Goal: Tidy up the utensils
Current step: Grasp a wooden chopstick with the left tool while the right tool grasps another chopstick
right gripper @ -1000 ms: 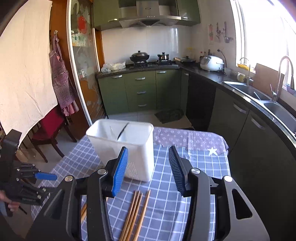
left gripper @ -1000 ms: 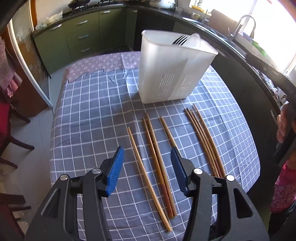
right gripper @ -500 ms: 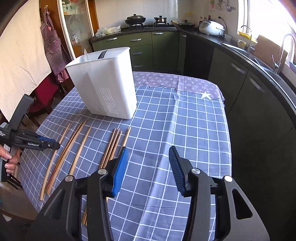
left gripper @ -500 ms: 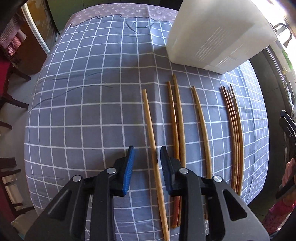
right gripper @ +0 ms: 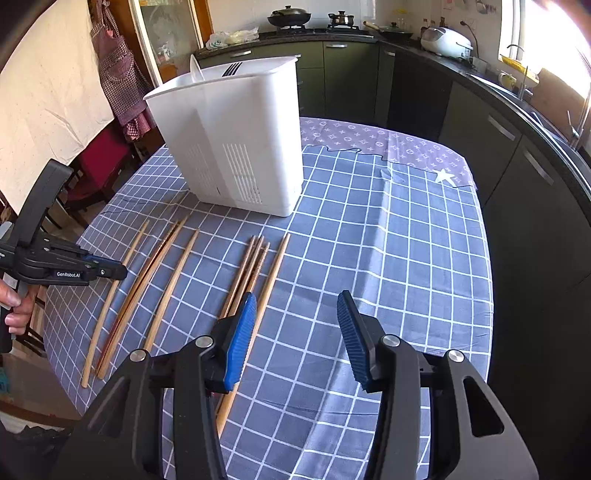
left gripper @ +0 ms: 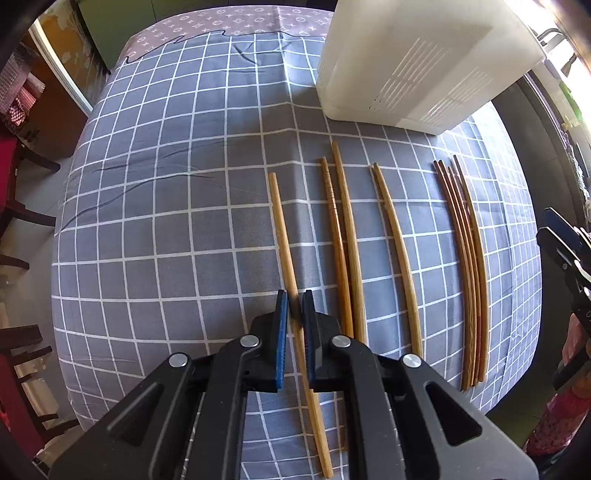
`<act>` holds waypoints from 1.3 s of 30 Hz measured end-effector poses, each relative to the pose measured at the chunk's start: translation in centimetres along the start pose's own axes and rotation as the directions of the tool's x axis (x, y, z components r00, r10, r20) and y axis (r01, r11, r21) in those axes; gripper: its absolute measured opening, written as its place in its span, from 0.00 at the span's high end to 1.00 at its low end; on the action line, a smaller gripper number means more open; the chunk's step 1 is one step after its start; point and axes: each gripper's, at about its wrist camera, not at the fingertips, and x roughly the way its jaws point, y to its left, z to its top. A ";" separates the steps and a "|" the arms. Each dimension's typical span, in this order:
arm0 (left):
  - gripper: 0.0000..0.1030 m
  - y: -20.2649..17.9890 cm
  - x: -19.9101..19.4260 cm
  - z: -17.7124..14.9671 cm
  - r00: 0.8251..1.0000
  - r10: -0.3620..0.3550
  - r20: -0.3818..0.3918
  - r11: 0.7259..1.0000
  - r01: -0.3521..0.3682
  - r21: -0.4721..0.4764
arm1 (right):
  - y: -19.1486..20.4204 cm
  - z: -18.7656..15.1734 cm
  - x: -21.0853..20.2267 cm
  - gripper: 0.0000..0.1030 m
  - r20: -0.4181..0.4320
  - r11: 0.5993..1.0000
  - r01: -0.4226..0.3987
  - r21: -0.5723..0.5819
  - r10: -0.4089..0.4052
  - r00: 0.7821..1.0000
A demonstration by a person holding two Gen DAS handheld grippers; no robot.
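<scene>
Surface: I see a table under a grey-blue checked tablecloth (left gripper: 166, 229); at its far end a mauve patterned cloth (right gripper: 388, 142) with a white star shows from under it.
Utensil holder: a white slotted caddy (right gripper: 240, 140) stands upright toward the table's far end, with dark fork tines (right gripper: 232, 68) and a white handle poking above its rim.
Chopsticks: all lie flat in front of the caddy, roughly parallel. From my left: a single chopstick (left gripper: 282, 229), a touching pair (left gripper: 341, 240), another single (left gripper: 397, 243), then a tight bundle (left gripper: 467, 258) nearest the right edge.
Left gripper (left gripper: 294, 310): my jaws have just been closing and now pinch the leftmost single chopstick, which lies on the cloth.
Right gripper (right gripper: 297, 332): my jaws stand apart with nothing between them, hovering over bare cloth just right of the bundle.
Room: dark green cabinets (right gripper: 347, 77), black counter with pots on a hob (right gripper: 288, 16), a rice cooker (right gripper: 445, 38), a bright window at right; a checked apron (right gripper: 118, 74) and red chair (right gripper: 103, 158) at left.
</scene>
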 end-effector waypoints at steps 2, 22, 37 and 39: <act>0.92 0.3 -0.7 0.0 1.000 0.001 0.014 1.000 -0.001 0.006 | 0.5 0.1 0.5 0.55 -0.026 1.000 -0.011 -0.004 0.011 1.000; 0.93 0.5 -5.2 -0.9 0.989 -0.007 0.148 0.996 -0.006 0.087 | 2.6 1.6 9.0 0.80 -0.292 1.000 0.010 0.008 -0.007 0.956; 0.93 -0.4 -6.2 -1.2 0.989 -0.017 0.144 0.990 -0.004 0.143 | 4.4 1.7 9.2 0.93 -0.258 1.000 0.012 -0.017 -0.016 0.966; 0.93 -0.2 -5.7 -1.0 0.991 -0.002 0.130 0.991 -0.015 0.129 | 4.4 1.2 7.9 0.93 -0.241 1.000 0.006 -0.012 -0.009 0.971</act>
